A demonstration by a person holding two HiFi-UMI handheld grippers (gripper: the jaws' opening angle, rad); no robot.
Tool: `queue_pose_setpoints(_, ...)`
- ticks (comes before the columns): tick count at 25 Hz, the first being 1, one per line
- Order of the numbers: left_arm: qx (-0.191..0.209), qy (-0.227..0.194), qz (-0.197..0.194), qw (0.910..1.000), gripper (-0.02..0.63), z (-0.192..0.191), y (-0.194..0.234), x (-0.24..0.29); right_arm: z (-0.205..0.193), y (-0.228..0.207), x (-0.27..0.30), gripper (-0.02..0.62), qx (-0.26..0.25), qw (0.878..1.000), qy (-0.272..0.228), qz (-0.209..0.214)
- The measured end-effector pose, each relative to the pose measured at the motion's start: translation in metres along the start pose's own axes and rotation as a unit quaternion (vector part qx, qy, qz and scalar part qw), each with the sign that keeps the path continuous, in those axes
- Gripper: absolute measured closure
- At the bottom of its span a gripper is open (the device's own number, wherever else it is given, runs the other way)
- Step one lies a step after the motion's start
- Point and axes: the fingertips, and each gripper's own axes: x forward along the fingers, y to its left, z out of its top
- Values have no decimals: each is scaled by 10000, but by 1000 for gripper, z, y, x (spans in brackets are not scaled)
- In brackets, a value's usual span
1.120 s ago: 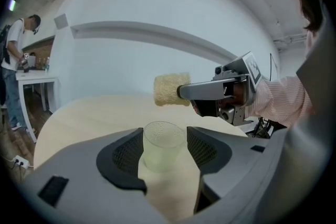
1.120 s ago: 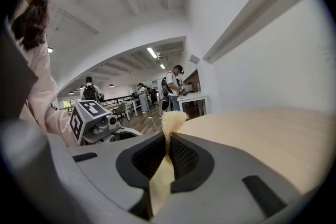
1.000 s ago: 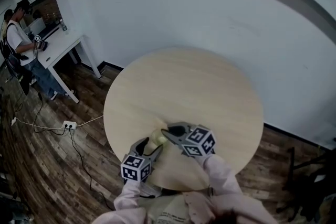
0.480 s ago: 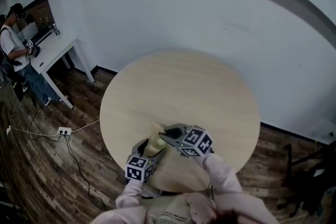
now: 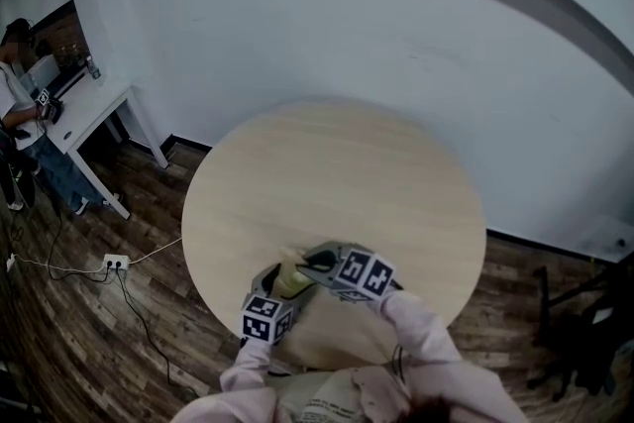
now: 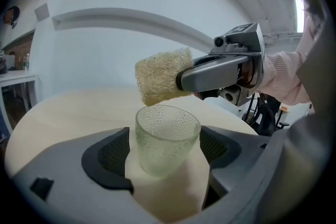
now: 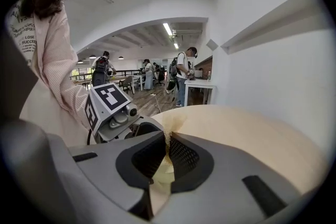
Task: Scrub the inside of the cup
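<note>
1 clear dimpled glass cup (image 6: 167, 139) stands upright on round pale wooden table (image 6: 68, 113), between the jaws of left gripper (image 6: 165, 153), which have just been opening; pads clear of it. Likely rigid, slippery, breakable: grip mid-wall, gently. Right gripper (image 7: 167, 157) is clamped on yellowish fibrous loofah sponge (image 6: 160, 81), near the rim.
</note>
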Motion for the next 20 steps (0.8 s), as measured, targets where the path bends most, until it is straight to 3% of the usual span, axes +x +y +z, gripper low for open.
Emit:
queue_pose_setpoints(11,71,-145,-32,9999,198,0,-2,12,-1,6,-5,566,-225,9992,284,194)
queue_pose_setpoints(20,148,-169,-8,9997,225,1,-1,13,-10,11,2,566,-877,9919,803,446)
